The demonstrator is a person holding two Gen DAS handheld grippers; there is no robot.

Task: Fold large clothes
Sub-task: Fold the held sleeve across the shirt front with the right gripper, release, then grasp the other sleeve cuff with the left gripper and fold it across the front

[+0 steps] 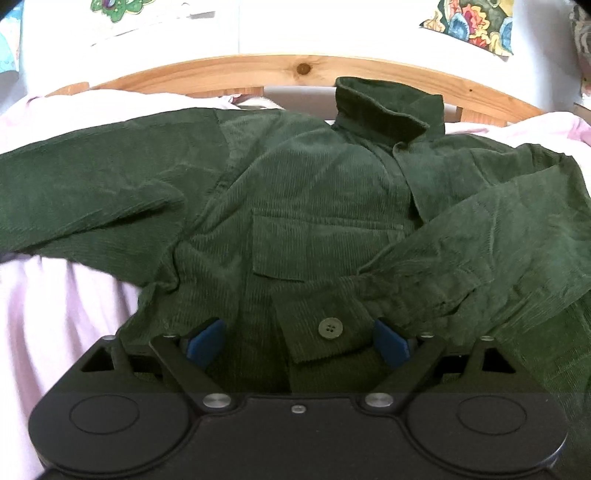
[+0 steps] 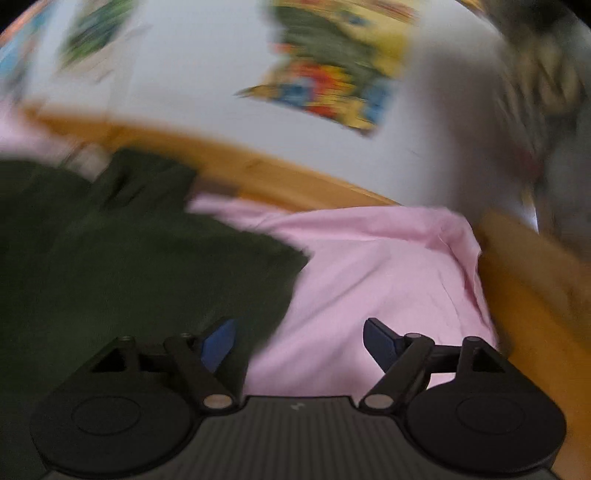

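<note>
A dark green corduroy shirt (image 1: 295, 192) lies front up on a pink bedsheet (image 1: 55, 302), collar (image 1: 384, 107) toward the headboard. Its right sleeve is folded across the chest, with the buttoned cuff (image 1: 328, 328) lying between my left gripper's fingers. The left sleeve (image 1: 85, 195) stretches out to the left. My left gripper (image 1: 299, 343) is open, low over the shirt's lower front. My right gripper (image 2: 299, 343) is open and empty over the pink sheet, at the shirt's right edge (image 2: 129, 266). The right wrist view is motion-blurred.
A wooden headboard (image 1: 295, 70) runs along the far side, with a white wall and colourful pictures (image 1: 472, 22) behind. In the right wrist view a wooden bed frame (image 2: 535, 266) bounds the sheet (image 2: 369, 266) on the right.
</note>
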